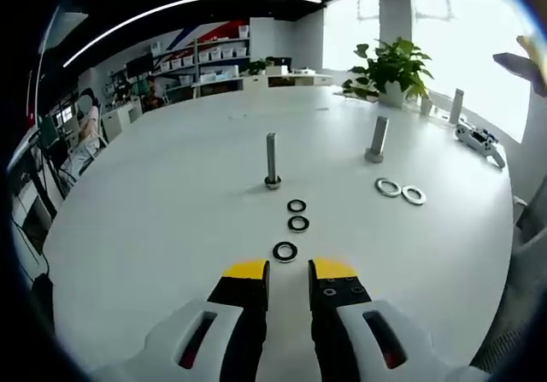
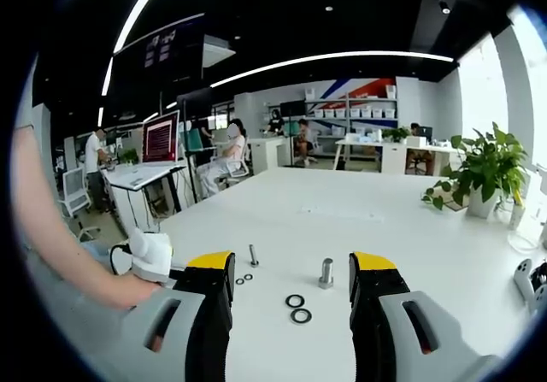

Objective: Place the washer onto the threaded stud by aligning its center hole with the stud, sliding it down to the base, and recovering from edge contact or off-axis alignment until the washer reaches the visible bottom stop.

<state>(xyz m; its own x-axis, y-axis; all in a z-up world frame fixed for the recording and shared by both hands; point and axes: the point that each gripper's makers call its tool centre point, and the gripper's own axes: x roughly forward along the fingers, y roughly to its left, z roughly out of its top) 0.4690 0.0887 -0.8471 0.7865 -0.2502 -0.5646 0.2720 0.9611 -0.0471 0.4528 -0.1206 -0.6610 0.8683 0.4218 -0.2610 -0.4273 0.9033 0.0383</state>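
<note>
Left gripper point(image 1: 289, 269) apart, right gripper point(image 2: 291, 262) apart, two studs point(image 1: 272, 161), three black washers point(image 1: 285, 251), two silver washers point(image 1: 388, 187)

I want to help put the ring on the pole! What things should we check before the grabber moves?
1. Left gripper empty and open a little: ok.
2. Nearest black washer lying flat just ahead of the left gripper's tips: ok.
3. Thin threaded stud standing upright on the white table: ok.
4. Stud free of any washer: ok; two more black washers lie between it and the nearest one.
5. Right gripper open wide, holding nothing: ok.
6. Washer hole fits the stud: cannot tell.
</note>
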